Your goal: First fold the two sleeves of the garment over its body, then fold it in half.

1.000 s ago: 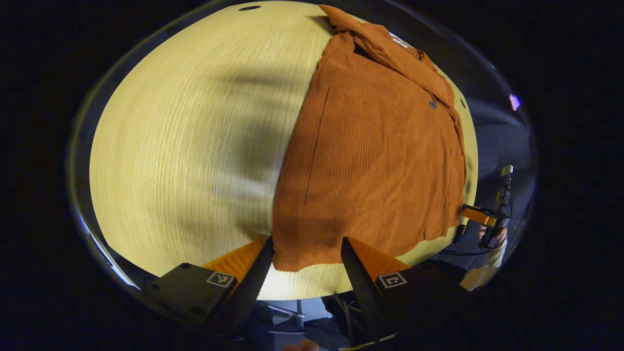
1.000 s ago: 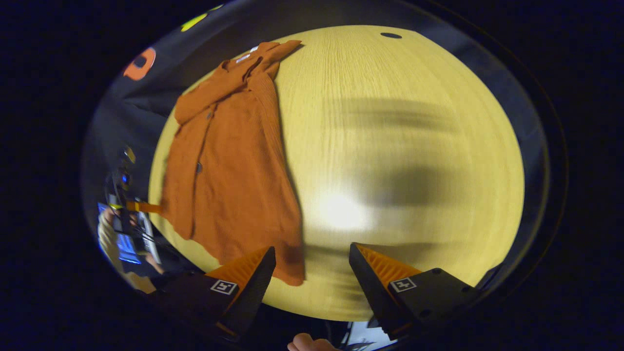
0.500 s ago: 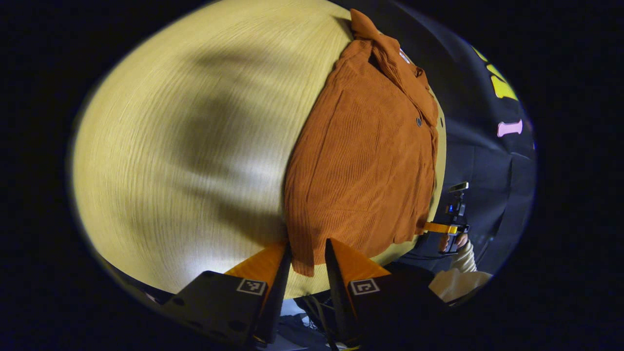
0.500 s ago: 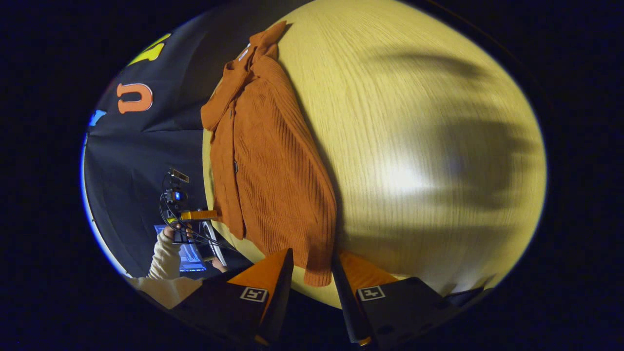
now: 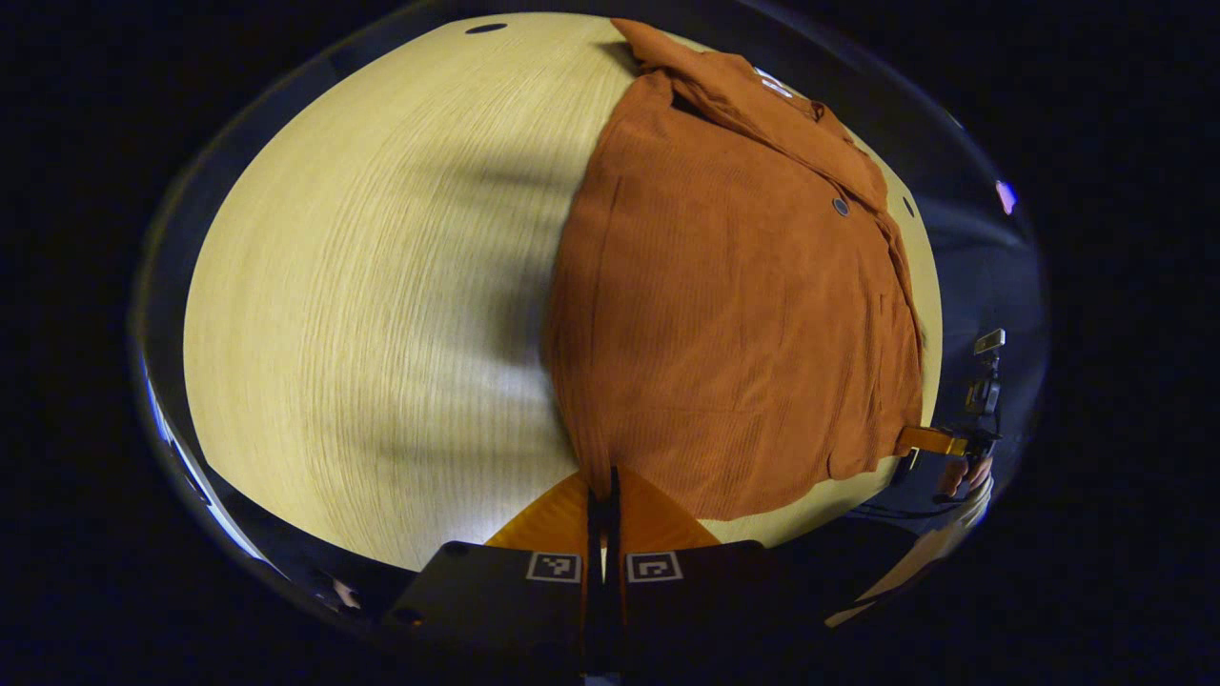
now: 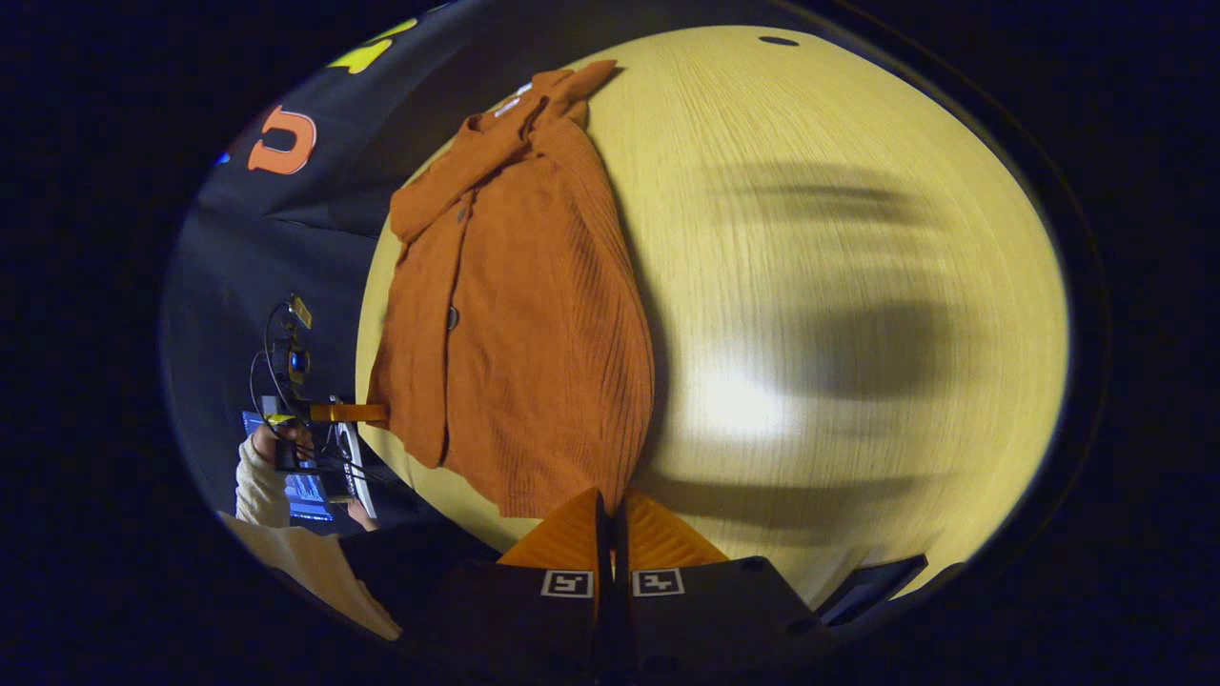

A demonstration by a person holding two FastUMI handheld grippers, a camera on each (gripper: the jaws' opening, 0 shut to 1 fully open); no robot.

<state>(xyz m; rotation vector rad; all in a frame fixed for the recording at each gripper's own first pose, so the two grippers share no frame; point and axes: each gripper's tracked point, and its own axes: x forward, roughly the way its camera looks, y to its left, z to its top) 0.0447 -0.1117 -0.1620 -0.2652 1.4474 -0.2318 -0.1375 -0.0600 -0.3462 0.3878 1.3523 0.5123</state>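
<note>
A rust-orange ribbed garment [image 5: 734,324] lies flat on the pale wooden table [image 5: 362,305], collar at the far end and hem towards me. My left gripper [image 5: 602,491] is shut on the near hem corner. In the left gripper view the right gripper [image 5: 929,441] sits at the hem's other corner, held by a hand [image 5: 958,472]. In the right gripper view the garment [image 6: 519,333] runs away to the upper left, and my right gripper [image 6: 610,510] is shut on its hem corner. The left gripper [image 6: 348,413] shows at the far hem corner there.
Bare table [image 6: 839,238] spreads wide beside the garment, crossed by arm shadows. A small dark hole [image 5: 485,28] marks the table's far end. A person's pale sleeve [image 6: 262,481] and a lit screen [image 6: 305,491] lie past the table's edge.
Both grippers went from open around the hem corners to shut on them. The views swung sideways half a second ago and have swung back.
</note>
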